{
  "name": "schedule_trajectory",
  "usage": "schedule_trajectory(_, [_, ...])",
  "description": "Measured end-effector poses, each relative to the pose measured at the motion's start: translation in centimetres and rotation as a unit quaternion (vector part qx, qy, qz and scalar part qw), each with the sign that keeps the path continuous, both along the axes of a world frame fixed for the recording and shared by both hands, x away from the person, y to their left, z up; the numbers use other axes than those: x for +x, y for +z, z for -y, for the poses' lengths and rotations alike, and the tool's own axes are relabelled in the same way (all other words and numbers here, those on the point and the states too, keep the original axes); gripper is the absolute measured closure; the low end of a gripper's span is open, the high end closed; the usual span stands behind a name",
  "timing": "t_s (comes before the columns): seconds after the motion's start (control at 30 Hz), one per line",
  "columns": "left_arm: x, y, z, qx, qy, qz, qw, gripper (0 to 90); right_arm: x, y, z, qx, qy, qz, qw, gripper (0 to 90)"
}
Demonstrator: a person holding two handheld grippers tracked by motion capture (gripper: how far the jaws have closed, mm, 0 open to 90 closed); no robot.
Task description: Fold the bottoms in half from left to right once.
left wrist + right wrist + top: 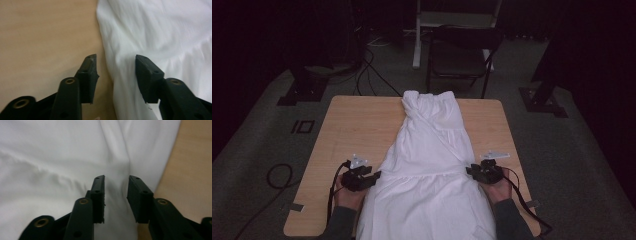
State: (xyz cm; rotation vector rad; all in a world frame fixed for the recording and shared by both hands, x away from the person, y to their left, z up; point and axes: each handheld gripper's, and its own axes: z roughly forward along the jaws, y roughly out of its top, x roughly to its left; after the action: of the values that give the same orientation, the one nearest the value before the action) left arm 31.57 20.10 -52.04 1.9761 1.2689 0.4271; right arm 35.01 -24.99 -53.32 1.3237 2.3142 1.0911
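Claws: your left claw [374,176] and right claw [470,170] both stand released, jaws parted over the garment's side edges, pads clear of the cloth.
Garment: white dress [432,150] lies lengthwise down the bench [347,130], skirt toward you, hem hanging over the near edge.
Progress: spread fairly flat; bodice still twisted at the far end, no fold made yet.
Texture: thin, soft, gathered cotton-like cloth; smooth pale wood.

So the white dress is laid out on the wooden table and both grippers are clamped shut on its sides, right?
Not quite: both the left gripper and the right gripper are open, as each gripper view shows. The white dress does lie on the wooden table.
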Motion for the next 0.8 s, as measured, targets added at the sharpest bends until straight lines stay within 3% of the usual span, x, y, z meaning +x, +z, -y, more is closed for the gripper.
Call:
schedule_trajectory(0.17, [3.6,0.4,0.9,-0.010,0.007,-0.007,0.9999,51.8,3.1,1.7,-1.8,0.007,0.015,0.016,0.9997,62.1])
schedule_trajectory(0.23, [4.8,0.4,1.6,-0.004,0.005,-0.010,0.9999,51.8,4.8,2.0,-2.8,0.003,0.021,0.022,0.9995,62.2])
schedule_trajectory(0.4, [7.2,-0.5,3.0,0.005,0.006,-0.029,0.9995,52.1,9.0,2.3,-4.9,0.015,0.010,0.008,0.9998,61.8])
schedule_trajectory(0.57, [8.3,-1.7,4.2,0.019,0.007,-0.049,0.9986,54.2,11.8,1.7,-7.0,0.013,0.000,-0.012,0.9998,52.6])
schedule_trajectory(0.73, [8.4,-2.1,5.0,0.038,0.006,-0.048,0.9981,75.3,13.0,0.5,-8.1,0.026,0.012,-0.031,0.9991,52.6])
schedule_trajectory(0.8, [8.4,-2.1,5.1,0.033,-0.001,-0.051,0.9982,83.2,13.2,0.2,-8.3,0.018,0.026,-0.037,0.9988,65.9])
